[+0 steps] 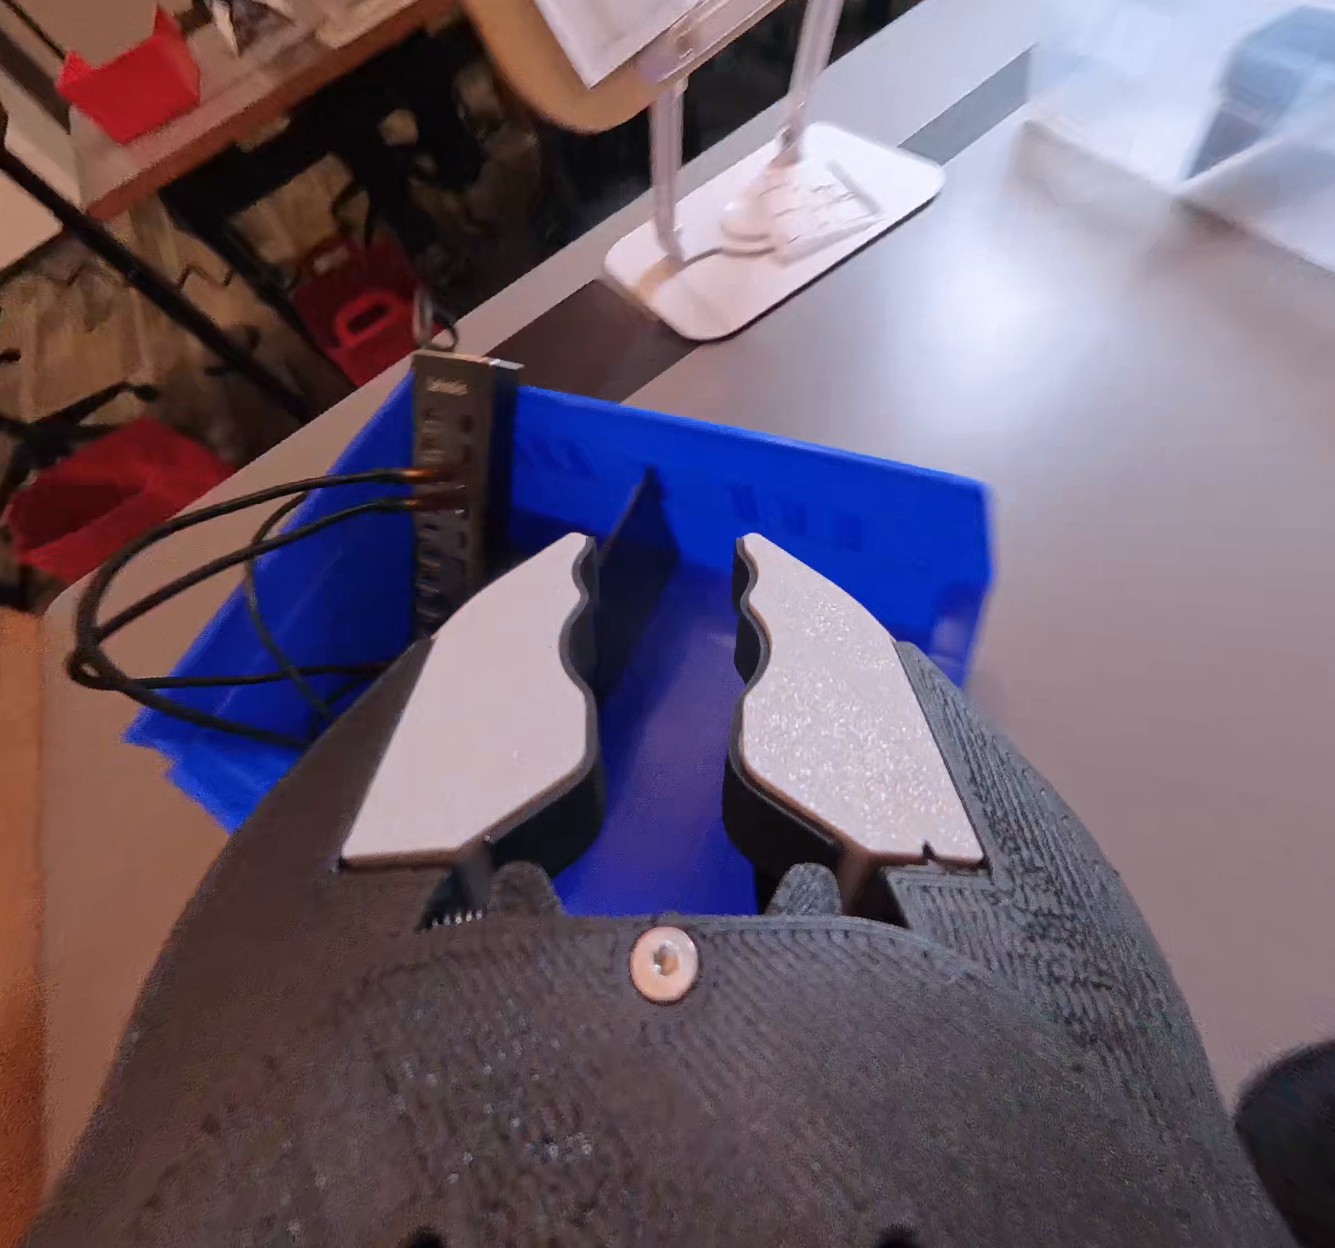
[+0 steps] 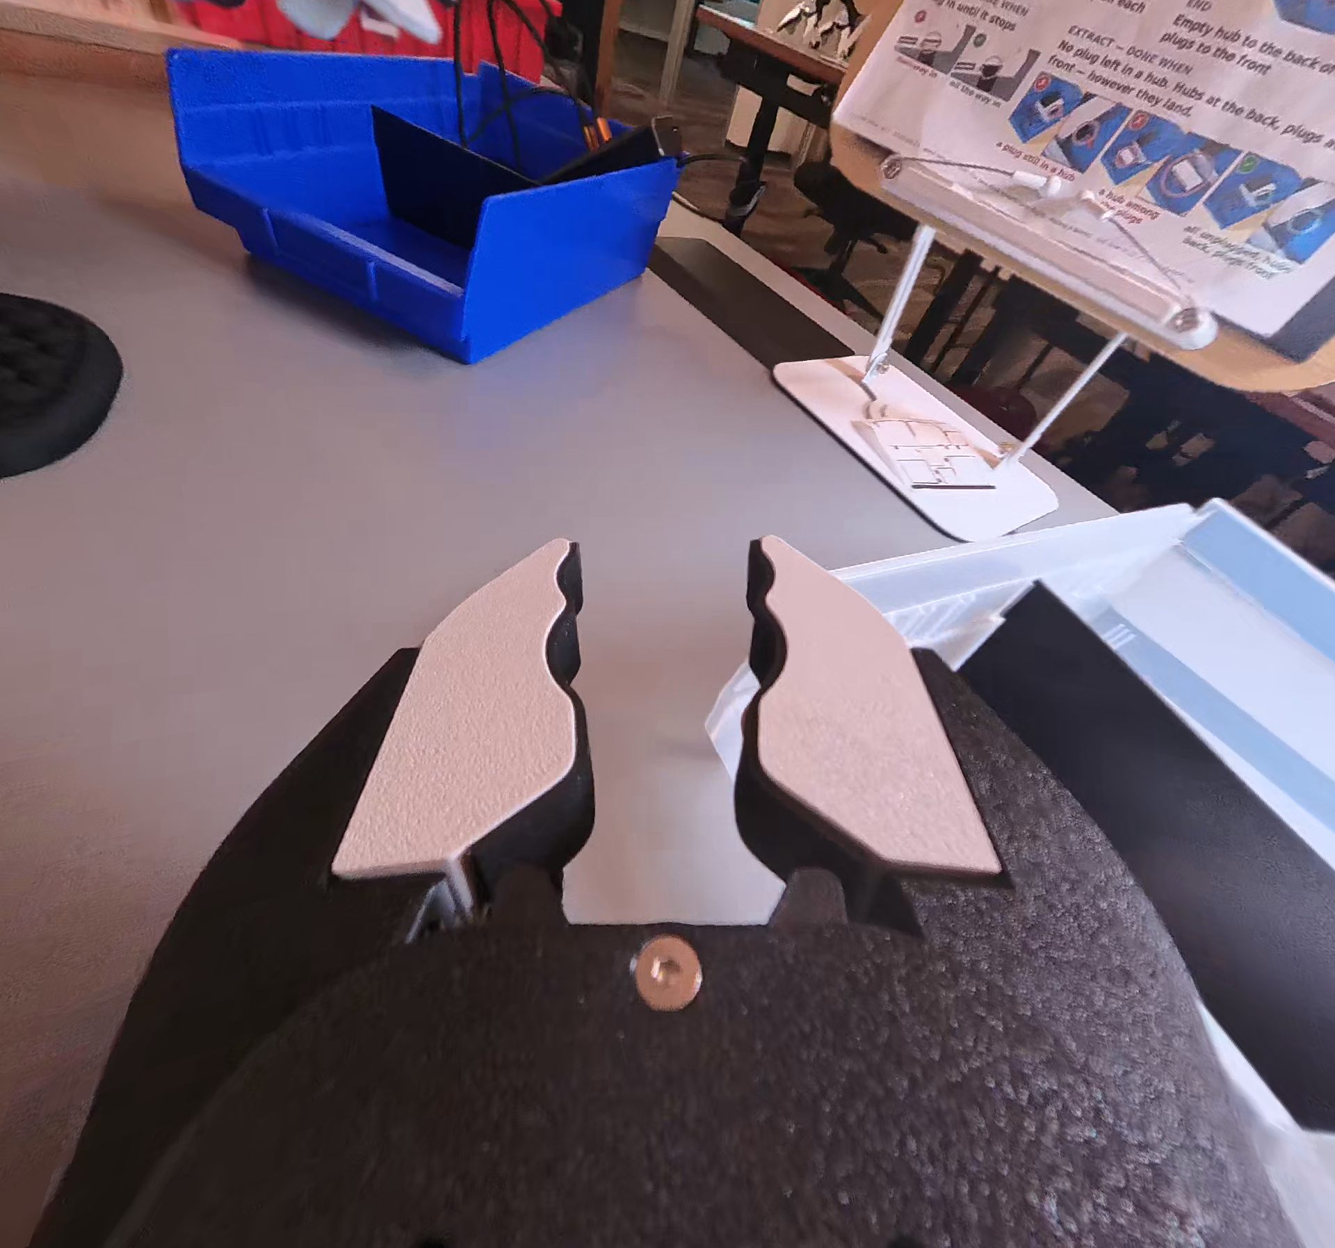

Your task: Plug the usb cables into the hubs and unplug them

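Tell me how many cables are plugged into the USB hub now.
2: upper cable and lower cable, in adjacent ports midway along the USB hub. Its lower ports hide behind the left gripper's fingers.

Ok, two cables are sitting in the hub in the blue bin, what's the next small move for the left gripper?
Probably ease the open left gripper left toward the hub and close on it. The hub leans in the blue bin's corner with two black cables plugged in, and the right gripper is open over the table, far away.

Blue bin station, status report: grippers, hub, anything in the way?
Left gripper open, empty, over blue plastic bin. Right gripper open, empty, over grey table. Black USB hub leaning in bin, two black cables plugged in. Nothing blocking.
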Action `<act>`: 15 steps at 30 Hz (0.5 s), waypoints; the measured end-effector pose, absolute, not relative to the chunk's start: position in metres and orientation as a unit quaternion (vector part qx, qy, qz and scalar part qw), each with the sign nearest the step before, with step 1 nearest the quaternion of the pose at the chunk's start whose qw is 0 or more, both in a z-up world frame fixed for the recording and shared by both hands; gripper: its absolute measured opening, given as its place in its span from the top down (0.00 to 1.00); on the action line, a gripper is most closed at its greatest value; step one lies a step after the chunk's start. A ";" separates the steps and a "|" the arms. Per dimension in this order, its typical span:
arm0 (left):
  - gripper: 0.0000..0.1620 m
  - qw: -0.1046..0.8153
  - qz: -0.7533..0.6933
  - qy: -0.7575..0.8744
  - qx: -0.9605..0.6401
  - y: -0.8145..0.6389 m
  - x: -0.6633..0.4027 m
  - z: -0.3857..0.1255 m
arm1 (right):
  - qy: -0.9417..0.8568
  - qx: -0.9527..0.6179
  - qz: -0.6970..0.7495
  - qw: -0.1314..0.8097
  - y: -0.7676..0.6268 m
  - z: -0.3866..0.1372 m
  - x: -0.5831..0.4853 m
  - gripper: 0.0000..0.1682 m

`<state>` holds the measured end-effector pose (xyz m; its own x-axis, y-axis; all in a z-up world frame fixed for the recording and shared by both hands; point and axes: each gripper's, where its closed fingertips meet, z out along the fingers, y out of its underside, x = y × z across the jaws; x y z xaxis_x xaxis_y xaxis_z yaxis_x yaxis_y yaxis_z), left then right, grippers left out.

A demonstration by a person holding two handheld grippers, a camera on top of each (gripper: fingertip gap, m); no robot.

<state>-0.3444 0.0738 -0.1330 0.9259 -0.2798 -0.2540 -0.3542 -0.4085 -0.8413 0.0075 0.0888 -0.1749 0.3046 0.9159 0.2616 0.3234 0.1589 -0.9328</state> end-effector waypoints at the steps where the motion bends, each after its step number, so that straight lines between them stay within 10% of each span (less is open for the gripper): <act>1: 0.77 0.485 0.054 0.181 -0.854 0.089 -0.362 -0.138 | -0.530 -0.584 0.272 0.551 0.085 -0.179 0.005 0.75; 11: 0.56 0.308 0.064 0.158 -0.936 0.178 -0.444 -0.230 | -0.576 -0.545 0.305 0.527 0.053 -0.195 -0.005 0.79; 15: 0.64 0.283 0.119 0.189 -0.933 0.187 -0.459 -0.246 | -0.585 -0.540 0.315 0.517 0.049 -0.199 -0.007 0.80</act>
